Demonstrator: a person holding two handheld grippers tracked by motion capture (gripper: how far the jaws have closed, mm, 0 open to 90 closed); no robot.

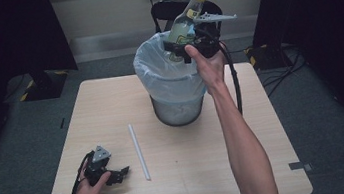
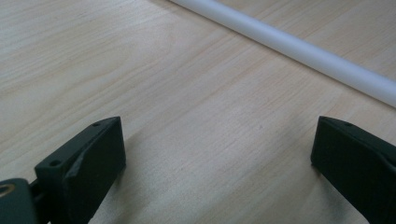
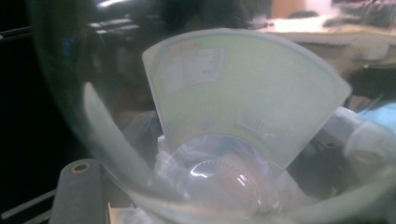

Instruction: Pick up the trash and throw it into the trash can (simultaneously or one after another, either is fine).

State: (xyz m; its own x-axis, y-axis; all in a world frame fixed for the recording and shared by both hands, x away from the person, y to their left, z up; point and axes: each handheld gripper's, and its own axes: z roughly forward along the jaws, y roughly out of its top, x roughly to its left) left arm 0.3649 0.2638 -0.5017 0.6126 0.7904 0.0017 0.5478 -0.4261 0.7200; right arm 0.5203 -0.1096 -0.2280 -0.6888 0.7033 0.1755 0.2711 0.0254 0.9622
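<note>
My right fingers (image 1: 184,45) hold the bottle (image 1: 184,20) tight around its fat middle, tipped with its yellow cap up and away from them, right over the bin (image 1: 171,84). I should bring its bottom end down inside the bag before I let go, so it can't bounce off the rim. My left fingers (image 1: 119,174) rest wide open on the table (image 1: 187,150), with nothing between them and the white tube (image 2: 299,49) just past their tips.

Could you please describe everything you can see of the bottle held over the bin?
The clear plastic bottle with a yellow screw cap carries a pale green and white label with small print and a barcode. It looks empty. It is tilted, cap up and away, clamped around its lower body by the right gripper, above the open mouth of the bag-lined waste bin, apart from its rim.
</note>
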